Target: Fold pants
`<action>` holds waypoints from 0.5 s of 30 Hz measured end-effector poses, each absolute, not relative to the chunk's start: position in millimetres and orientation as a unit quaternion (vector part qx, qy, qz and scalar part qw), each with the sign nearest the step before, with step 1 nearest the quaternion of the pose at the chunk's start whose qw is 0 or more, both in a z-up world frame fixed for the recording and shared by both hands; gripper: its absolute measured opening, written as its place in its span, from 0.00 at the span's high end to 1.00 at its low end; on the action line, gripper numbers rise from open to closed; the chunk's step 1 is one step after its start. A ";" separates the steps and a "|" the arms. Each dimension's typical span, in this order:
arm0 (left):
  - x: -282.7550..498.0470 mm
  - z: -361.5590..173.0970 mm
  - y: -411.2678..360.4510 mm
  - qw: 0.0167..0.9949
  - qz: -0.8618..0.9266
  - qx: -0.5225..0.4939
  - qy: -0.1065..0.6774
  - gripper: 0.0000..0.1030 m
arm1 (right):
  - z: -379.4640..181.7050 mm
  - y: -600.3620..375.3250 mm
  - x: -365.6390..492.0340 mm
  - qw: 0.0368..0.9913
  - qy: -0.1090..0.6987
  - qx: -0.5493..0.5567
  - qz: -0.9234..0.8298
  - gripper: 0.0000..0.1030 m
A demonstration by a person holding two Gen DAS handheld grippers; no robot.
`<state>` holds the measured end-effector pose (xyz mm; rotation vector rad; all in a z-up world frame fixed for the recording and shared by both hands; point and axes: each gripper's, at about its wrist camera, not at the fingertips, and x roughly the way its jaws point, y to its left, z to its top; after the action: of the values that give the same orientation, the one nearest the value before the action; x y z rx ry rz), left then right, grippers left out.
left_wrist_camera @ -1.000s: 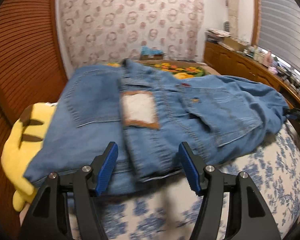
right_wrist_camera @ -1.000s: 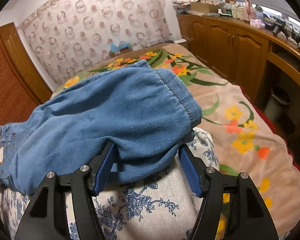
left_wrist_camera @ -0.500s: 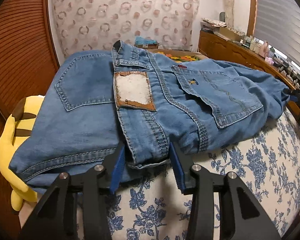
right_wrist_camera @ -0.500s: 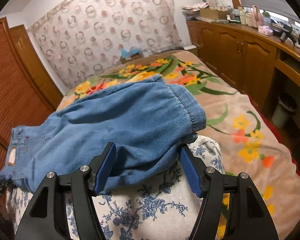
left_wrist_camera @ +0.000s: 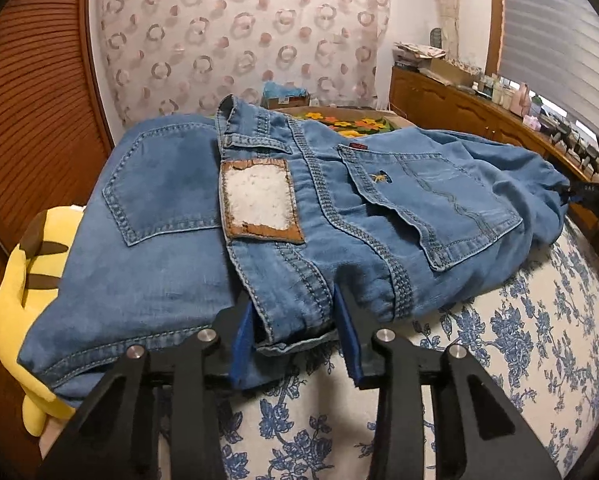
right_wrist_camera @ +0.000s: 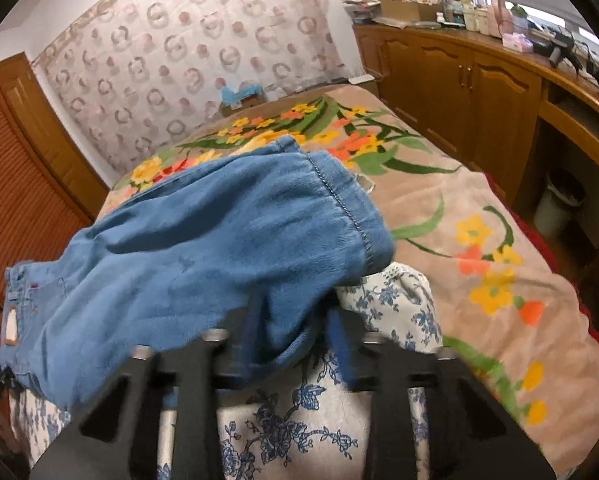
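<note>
Blue denim pants (left_wrist_camera: pixel 379 208) lie back side up on a white quilt with blue flowers (left_wrist_camera: pixel 519 340). A worn leather patch (left_wrist_camera: pixel 257 200) marks the waistband. My left gripper (left_wrist_camera: pixel 293 298) is closing, and its blue pads pinch the near end of the waistband. In the right wrist view the leg end of the pants (right_wrist_camera: pixel 199 248) lies bunched, with the stitched cuff at the far right. My right gripper (right_wrist_camera: pixel 291 316) is closing fast and looks blurred, with a raised fold of denim squeezed between its pads. That right gripper (left_wrist_camera: pixel 591 194) also shows at the far edge of the left wrist view.
A yellow plush toy (left_wrist_camera: pixel 23 280) lies under the pants' left side. Beyond the quilt (right_wrist_camera: pixel 283 432) spreads a tan flowered blanket (right_wrist_camera: pixel 479 220). Wooden cabinets (right_wrist_camera: pixel 459 92) and a bin (right_wrist_camera: pixel 559 204) stand to the right, and a slatted wooden door (left_wrist_camera: pixel 31 100) to the left.
Both grippers went from wide open to closed in on the denim. The left narrowed step by step around the waistband; the right snapped in during the last half second.
</note>
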<state>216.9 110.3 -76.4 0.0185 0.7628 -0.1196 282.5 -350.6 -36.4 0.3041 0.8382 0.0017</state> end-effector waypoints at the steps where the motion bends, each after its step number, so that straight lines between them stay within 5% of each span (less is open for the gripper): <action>1: 216.6 -75.1 109.1 0.926 -0.062 0.009 0.371 0.70 | -35.8 -349.8 283.0 0.903 0.405 0.145 0.006 0.87; 7: 210.6 -65.8 99.4 0.929 -0.052 0.030 0.365 0.88 | -20.8 -338.0 277.4 0.922 0.373 0.105 0.015 0.92; 15: 189.5 -28.5 101.0 0.948 -0.042 0.020 0.316 0.90 | 7.3 -330.5 265.4 0.935 0.344 0.077 0.025 0.94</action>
<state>189.5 101.0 -28.5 0.0404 0.6432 -0.0857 265.4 -330.5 7.3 0.1583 0.7034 0.0501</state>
